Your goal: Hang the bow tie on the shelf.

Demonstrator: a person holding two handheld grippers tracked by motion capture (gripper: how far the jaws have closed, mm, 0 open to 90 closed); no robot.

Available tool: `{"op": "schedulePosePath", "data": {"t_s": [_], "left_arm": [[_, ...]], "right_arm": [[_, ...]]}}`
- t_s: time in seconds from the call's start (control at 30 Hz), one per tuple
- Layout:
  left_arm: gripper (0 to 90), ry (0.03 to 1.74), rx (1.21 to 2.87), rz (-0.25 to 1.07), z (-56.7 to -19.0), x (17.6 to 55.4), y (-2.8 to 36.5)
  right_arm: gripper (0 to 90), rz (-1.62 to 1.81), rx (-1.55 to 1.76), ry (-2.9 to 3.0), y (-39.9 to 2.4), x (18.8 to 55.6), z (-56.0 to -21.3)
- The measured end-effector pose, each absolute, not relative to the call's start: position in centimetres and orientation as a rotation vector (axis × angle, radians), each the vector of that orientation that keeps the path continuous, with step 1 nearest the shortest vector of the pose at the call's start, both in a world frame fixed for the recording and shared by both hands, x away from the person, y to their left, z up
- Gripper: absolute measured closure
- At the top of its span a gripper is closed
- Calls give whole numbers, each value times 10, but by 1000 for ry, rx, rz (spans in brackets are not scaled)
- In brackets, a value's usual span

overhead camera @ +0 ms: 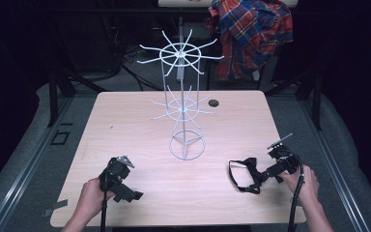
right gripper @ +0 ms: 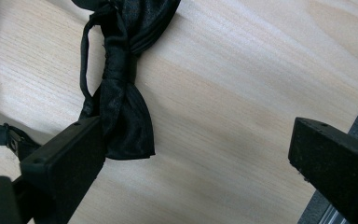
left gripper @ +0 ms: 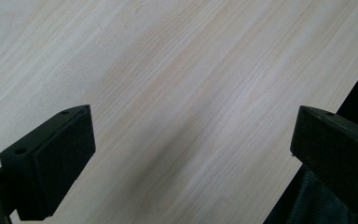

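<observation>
1. High view: a black bow tie (overhead camera: pixel 248 170) lies on the wooden table (overhead camera: pixel 140 121), right of a white wire rack (overhead camera: pixel 183 96).
2. The right gripper (right gripper: pixel 198 163), jaws wide apart, sits beside the tie.
3. The left gripper (left gripper: pixel 193 154) is spread wide over bare wood.

The left gripper (left gripper: pixel 193 154) hangs over a pale wooden table (left gripper: pixel 182 79), jaws spread wide with bare wood grain between them; dark fabric (left gripper: pixel 307 200) lies beyond the right-hand jaw, past the table's edge.
</observation>
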State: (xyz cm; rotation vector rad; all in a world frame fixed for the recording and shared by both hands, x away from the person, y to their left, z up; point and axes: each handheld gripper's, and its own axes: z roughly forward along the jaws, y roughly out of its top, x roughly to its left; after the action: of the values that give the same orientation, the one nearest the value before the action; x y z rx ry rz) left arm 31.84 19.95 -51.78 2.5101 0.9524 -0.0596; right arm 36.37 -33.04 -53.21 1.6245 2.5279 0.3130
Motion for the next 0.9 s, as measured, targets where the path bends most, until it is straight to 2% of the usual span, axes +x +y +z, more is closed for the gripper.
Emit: {"op": "schedulePosePath", "data": {"t_s": [0.9], "left_arm": [[0,954,2506,-57,-517,315,203]], "right_arm": [[0,431,1523,2552,-312,366,-531]]}}
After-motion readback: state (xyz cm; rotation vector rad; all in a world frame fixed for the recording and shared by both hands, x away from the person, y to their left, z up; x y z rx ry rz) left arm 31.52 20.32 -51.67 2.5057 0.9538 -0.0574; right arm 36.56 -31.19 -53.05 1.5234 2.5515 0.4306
